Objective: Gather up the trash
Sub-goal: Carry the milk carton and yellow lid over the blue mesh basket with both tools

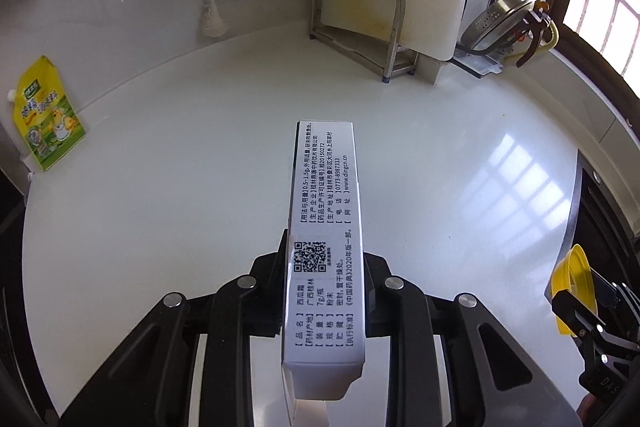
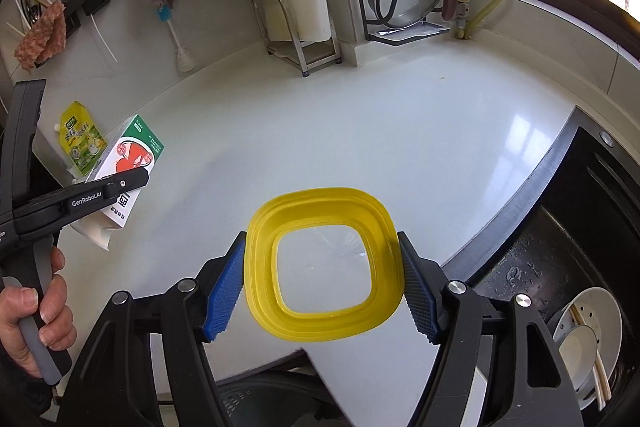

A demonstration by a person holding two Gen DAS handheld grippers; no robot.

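Hidden behind the white cardboard medicine box [image 1: 325, 247]: the left gripper's [image 1: 324, 291] pad faces, jaws clenched on its long sides. Held above the glossy white desk [image 1: 180, 167], long axis pointing away toward a steel rack [image 1: 360, 23] at the wall. Far left, a yellow spouted pouch [image 1: 46, 115]. Right gripper [image 2: 322, 287], jaws clamped on a yellow square plastic lid ring [image 2: 324, 263], lifted flat over the desk edge. At right, a dark sink [image 2: 560, 259], cut off, bowls inside.

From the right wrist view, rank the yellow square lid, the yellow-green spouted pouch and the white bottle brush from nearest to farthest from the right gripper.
1. Yellow square lid: between the pads of the right gripper.
2. Yellow-green spouted pouch: far left on the white countertop.
3. White bottle brush: hanging on the back wall, upper left.
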